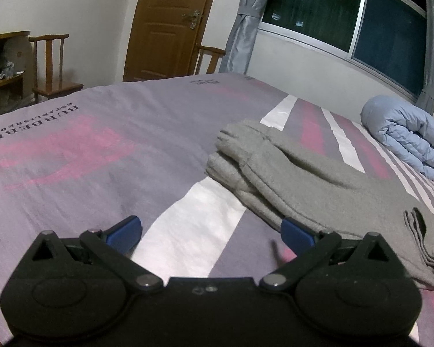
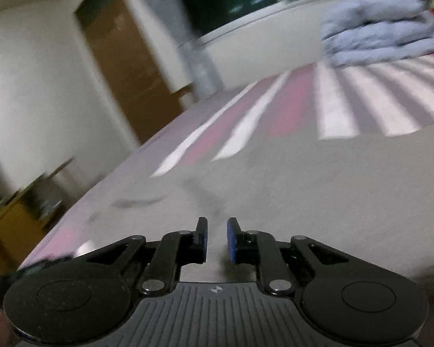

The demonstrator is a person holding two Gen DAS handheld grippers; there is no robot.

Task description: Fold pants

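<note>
Left wrist view gives us the bed [image 1: 107,133], a wide purple cover with pink and white stripes, and the gray pants [image 1: 298,176] lie on its right half, bunched into thick folds at the far end with a thinner layered edge trailing near and right. A rolled blue quilt [image 1: 405,138] sits far right, under the window.

Biggest risk, to my eye: that stacked far end looks loose, and a tug on one layer alone could drag the whole pile out of line. The slippery-looking cover may slide along with it.

The left gripper [image 1: 211,231] hovers with its blue pads spread wide, nothing between them, the right pad just at the near edge of the pants. A closing pinch here could catch bed cover as well as cloth.

The right gripper [image 2: 217,238] shows only a narrow gap, low over gray fabric; the picture is blurred, and I can't tell if any cloth is pinched.

Writing: "BURBERR" in dark capitals on the cover [image 1: 65,112], far left, upside down, with a smaller unreadable line beside it. A second print farther off is too small.
</note>
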